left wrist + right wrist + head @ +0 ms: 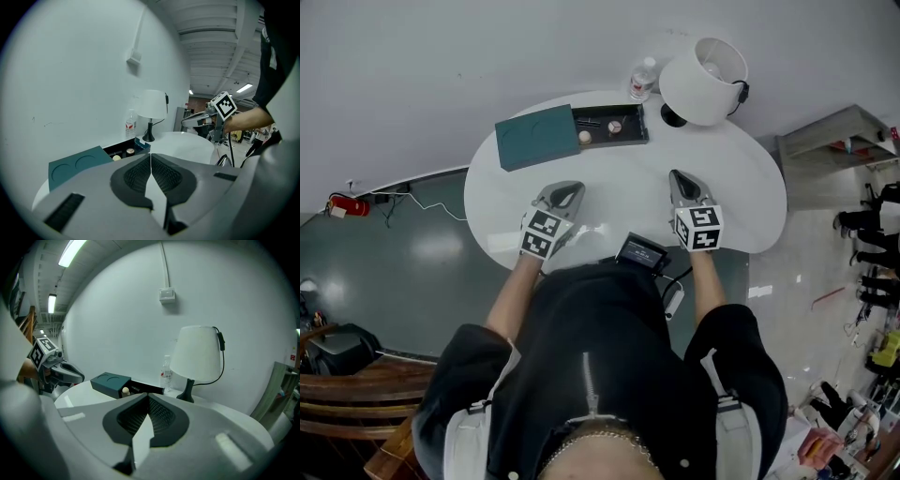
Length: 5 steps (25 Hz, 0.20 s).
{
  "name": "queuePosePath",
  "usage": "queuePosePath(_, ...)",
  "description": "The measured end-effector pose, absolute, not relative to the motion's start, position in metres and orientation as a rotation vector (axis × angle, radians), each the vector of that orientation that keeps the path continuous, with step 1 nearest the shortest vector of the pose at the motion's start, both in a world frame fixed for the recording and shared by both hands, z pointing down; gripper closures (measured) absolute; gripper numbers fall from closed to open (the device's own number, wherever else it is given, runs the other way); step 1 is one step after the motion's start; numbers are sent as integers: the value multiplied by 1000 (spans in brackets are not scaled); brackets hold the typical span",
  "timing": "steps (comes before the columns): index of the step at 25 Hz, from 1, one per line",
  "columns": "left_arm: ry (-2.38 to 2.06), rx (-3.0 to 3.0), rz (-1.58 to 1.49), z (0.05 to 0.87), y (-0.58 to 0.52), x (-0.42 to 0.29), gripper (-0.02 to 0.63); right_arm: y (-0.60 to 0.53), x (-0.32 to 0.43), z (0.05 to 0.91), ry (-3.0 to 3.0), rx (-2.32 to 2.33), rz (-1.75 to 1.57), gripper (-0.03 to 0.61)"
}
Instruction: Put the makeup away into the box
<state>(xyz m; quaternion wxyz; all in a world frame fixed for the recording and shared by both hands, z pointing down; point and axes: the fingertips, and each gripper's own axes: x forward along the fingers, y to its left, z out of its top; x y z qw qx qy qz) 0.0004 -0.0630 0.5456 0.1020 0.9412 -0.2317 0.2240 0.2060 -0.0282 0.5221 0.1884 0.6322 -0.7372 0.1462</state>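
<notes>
A teal box [536, 137] lies at the back of the white table [741, 187], its black tray [628, 136] slid out to the right. In the tray lie a round beige piece [585, 137], a small compact [615, 127] and a dark stick [589, 122]. My left gripper [570, 191] hovers over the table's near left, shut and holding nothing. My right gripper [678, 176] is level with it on the right, also shut and bare. The left gripper view has the box [77, 166] beyond its meeting jaws. The right gripper view has the box [110, 382] to the left.
A white lamp [703, 80] and a water bottle [643, 80] stand behind the tray at the back right. A black device [641, 253] with a cable sits at the table's near edge between my arms. A wall runs behind the table.
</notes>
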Motion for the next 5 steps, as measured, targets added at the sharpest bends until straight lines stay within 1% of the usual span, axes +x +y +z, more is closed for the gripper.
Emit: queuePosePath(5,-697,2769,662,548,-64,-4,600,-29,206,521,-2074,1769,406,574)
